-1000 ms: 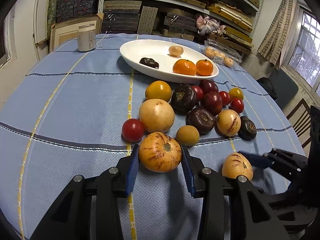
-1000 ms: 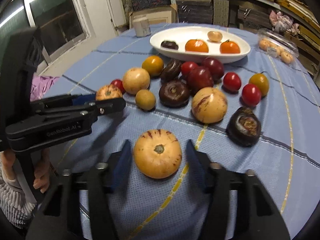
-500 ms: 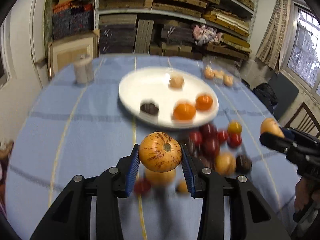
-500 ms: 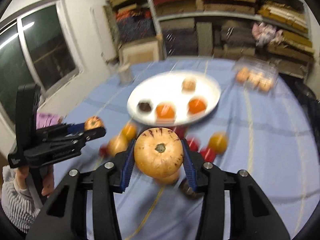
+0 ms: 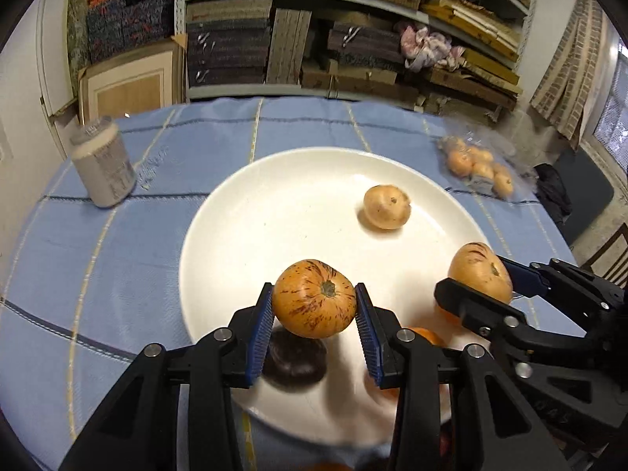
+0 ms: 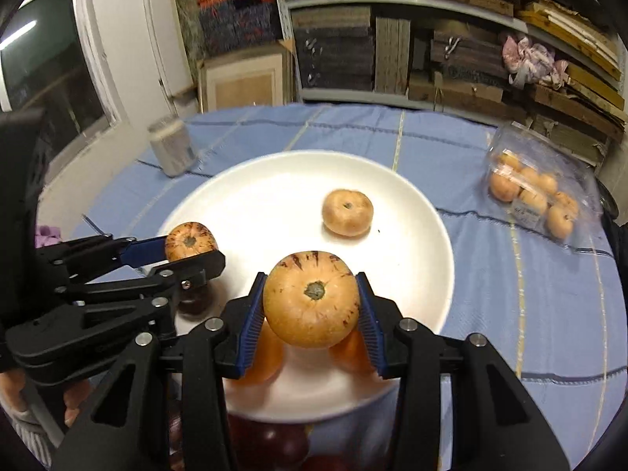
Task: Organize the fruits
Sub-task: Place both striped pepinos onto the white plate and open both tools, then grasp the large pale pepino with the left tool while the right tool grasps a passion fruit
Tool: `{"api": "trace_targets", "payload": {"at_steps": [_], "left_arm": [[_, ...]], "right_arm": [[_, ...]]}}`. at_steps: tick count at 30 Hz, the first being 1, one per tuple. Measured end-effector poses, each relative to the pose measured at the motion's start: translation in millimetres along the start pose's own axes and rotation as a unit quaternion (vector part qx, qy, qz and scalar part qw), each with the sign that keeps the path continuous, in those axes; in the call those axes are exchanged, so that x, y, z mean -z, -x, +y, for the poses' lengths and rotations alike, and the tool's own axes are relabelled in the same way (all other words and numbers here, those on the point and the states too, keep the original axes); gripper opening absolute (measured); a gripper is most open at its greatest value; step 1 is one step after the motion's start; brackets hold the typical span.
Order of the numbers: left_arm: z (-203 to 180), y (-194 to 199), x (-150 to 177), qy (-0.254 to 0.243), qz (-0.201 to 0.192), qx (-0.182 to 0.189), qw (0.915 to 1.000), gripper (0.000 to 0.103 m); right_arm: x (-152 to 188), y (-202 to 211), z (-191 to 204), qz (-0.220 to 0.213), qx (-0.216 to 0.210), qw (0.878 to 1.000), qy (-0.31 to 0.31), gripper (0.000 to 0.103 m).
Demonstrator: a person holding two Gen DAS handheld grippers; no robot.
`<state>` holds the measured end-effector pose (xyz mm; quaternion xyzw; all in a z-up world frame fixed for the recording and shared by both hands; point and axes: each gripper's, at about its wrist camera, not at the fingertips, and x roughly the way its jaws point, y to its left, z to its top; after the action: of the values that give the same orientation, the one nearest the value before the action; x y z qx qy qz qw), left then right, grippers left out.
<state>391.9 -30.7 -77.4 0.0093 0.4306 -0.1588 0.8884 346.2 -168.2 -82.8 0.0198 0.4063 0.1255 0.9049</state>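
Left wrist view: left gripper (image 5: pixel 314 314) clamped on a striped orange fruit (image 5: pixel 314 303), pads on opposite flanks, stem facing the camera; fruit hangs clear above the near part of the white plate (image 5: pixel 219 235). Right wrist view: right gripper (image 6: pixel 312 310) likewise clamped on a second striped fruit (image 6: pixel 312 298) over the plate's near edge. Judgement: both held high to clear the dark fruit (image 5: pixel 294 359) and oranges (image 6: pixel 263 357) already lying near. One pale fruit (image 5: pixel 386 207) sits far right, so open space lies far left.
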Motion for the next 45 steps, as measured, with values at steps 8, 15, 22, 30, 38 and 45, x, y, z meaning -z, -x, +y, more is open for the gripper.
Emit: {"api": "trace_targets", "payload": {"at_steps": [8,15,22,30,38,45], "left_arm": [[16.4,43.4,15.2,0.027,-0.036,-0.009,0.999,0.073],[37.4,105.4,89.5,0.045,-0.065,-0.051,0.9956,0.087],[30.1,113.6,153.9,0.029,-0.053,-0.073,0.9956,0.087],[13.5,113.7,157.6,0.001,-0.062,-0.057,0.9964,0.087],[-13.5,85.3,144.8,-0.053,-0.04,-0.067,0.9955,0.081],[-8.1,65.6,139.2,-0.042,-0.011,-0.029,0.9987,0.065]], "right_arm": [[1.5,51.4,-15.6,-0.073,-0.023,0.996,-0.042,0.062],[80.9,153.4,-16.9,-0.166,-0.02,0.984,-0.058,0.09],[161.5,161.3,-21.0,-0.165,-0.002,0.983,-0.085,0.09],[168.0,146.6,-19.3,-0.134,-0.005,0.988,-0.081,0.091],[168.6,140.9,-27.1,-0.117,-0.008,0.988,-0.102,0.091],[168.4,139.7,-26.5,-0.113,-0.011,0.988,-0.102,0.092]]}}
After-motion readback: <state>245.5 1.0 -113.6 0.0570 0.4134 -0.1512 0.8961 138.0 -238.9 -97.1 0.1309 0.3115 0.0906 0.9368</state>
